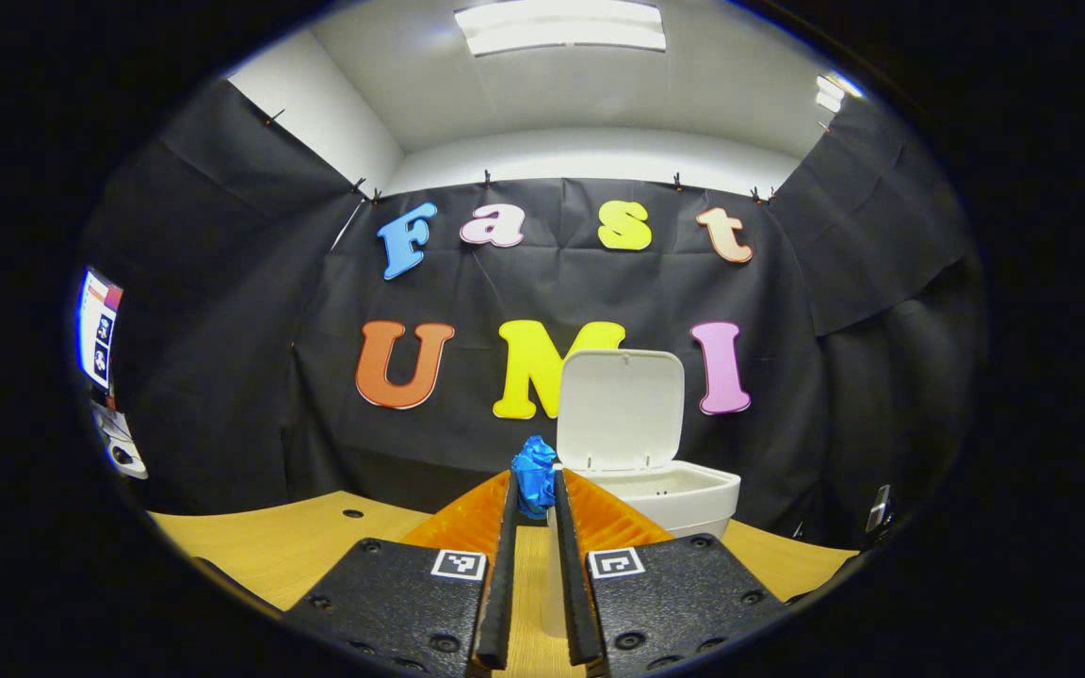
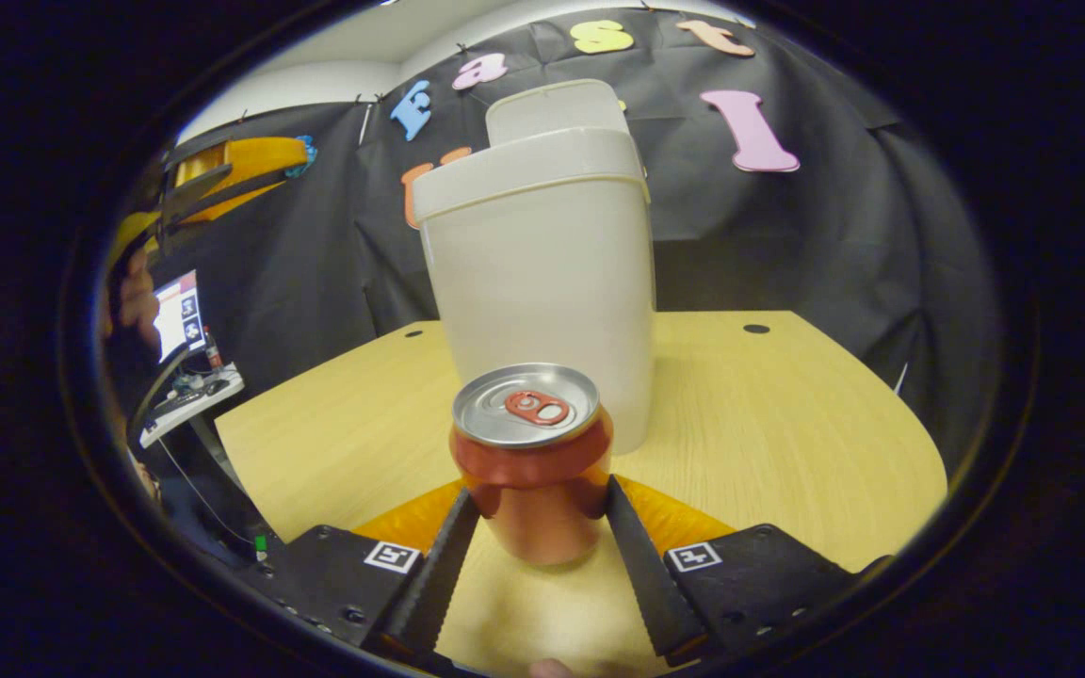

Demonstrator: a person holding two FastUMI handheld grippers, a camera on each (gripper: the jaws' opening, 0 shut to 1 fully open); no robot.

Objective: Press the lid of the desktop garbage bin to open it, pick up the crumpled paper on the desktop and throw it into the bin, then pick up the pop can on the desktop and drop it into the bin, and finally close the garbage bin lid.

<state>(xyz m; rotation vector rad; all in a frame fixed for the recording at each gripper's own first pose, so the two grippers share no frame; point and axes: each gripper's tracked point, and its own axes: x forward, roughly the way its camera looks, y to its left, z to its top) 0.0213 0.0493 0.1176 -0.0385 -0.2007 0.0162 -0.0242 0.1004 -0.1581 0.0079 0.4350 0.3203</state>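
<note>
A blue crumpled paper (image 1: 533, 468) is pinched between the fingers of my left gripper (image 1: 535, 482), held up in the air just left of the white bin (image 1: 684, 499). The bin's lid (image 1: 620, 410) stands raised and the bin is open. In the right gripper view a red pop can (image 2: 531, 443) stands upright between the fingers of my right gripper (image 2: 540, 494), and both fingers press against its sides. The bin (image 2: 542, 282) rises directly behind the can. The left gripper (image 2: 222, 179) with the paper (image 2: 302, 149) hangs high at the upper left.
The wooden table (image 2: 787, 424) has a curved front edge and small holes near the back. A screen (image 2: 177, 315) and a stand with cables sit off the table's left side, near a hand (image 2: 133, 292).
</note>
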